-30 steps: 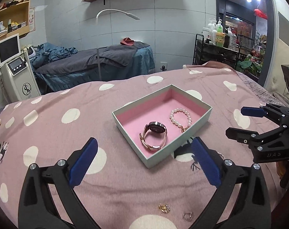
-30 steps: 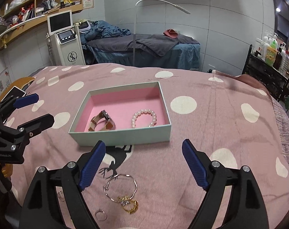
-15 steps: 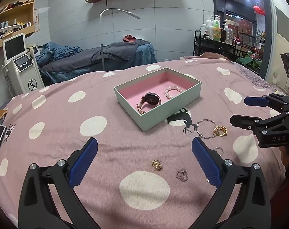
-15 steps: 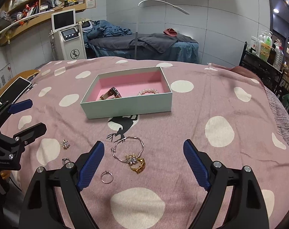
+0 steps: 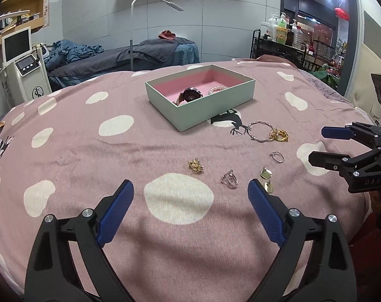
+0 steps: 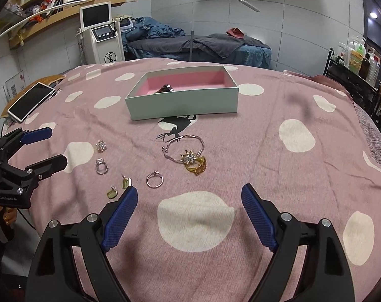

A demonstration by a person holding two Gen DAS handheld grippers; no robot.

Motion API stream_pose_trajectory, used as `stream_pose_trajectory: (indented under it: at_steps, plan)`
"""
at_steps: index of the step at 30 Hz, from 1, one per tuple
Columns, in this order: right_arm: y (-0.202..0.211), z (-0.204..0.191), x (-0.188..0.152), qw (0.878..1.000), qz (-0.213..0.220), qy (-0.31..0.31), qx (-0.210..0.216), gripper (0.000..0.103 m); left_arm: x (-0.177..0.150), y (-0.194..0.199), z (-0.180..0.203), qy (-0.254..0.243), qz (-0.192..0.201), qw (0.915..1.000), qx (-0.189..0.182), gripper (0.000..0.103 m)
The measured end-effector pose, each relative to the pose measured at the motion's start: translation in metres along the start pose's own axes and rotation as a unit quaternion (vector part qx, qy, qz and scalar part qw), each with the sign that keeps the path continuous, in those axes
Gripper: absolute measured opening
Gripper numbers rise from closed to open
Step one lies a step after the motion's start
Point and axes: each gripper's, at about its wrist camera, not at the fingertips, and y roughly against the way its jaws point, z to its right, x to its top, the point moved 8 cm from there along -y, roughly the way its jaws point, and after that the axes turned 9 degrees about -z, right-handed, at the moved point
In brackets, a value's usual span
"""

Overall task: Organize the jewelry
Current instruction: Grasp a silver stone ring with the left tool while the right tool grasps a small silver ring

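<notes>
Jewelry lies scattered on a pink polka-dot bedspread (image 5: 64, 151), short of the mint box (image 5: 210, 109) with its pink lining, which already holds a watch (image 5: 190, 95) and a pearl bracelet (image 5: 216, 89). Both grippers hover above the cloth with jaws spread wide and nothing between them: the left gripper (image 5: 190, 201) and the right gripper (image 6: 189, 202). The loose pieces sit between the grippers and the box, so any pick means reaching forward and down. Nearest the left gripper are a gold brooch (image 5: 195, 166) and a silver ring (image 5: 230, 180), both just ahead of its fingertips, with two gold-green earrings (image 5: 266, 173) beside its right finger. In the right wrist view those earrings (image 6: 126, 183) lie touching or nearly touching the tip of its left finger, and a thin silver ring (image 6: 154, 180) lies just ahead, left of centre. Farther on, a silver bangle (image 6: 184, 147) overlaps a gold cluster (image 6: 195, 163), its long axis running roughly across the view; this pair lies closer to the right gripper than to the left. A fair guess is that the right side suits the bangle and the left side the brooch, each needing a short forward drop before closing.
</notes>
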Motion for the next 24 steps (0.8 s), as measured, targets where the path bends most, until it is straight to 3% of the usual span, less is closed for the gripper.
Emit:
stream_pose_trajectory:
  at_steps: [5,8,13,24]
  plan:
    - [-0.006,-0.011,-0.005,1.0,-0.015,0.018,0.007,0.058,-0.007,-0.008,0.007,-0.004,-0.016,0.9997,-0.018,0.071]
    - [-0.013,-0.019,-0.005,0.999,-0.026,0.036,0.004,0.052,-0.006,-0.014,0.015,-0.018,-0.024,0.9992,-0.025,0.064]
    - [-0.028,-0.027,-0.002,0.997,-0.048,0.057,0.005,0.044,-0.004,-0.03,0.029,-0.047,-0.045,0.9974,-0.032,0.051]
    - [-0.047,-0.032,0.012,0.995,-0.061,0.072,0.021,0.038,0.006,-0.056,0.044,-0.081,-0.063,0.9939,-0.04,0.036]
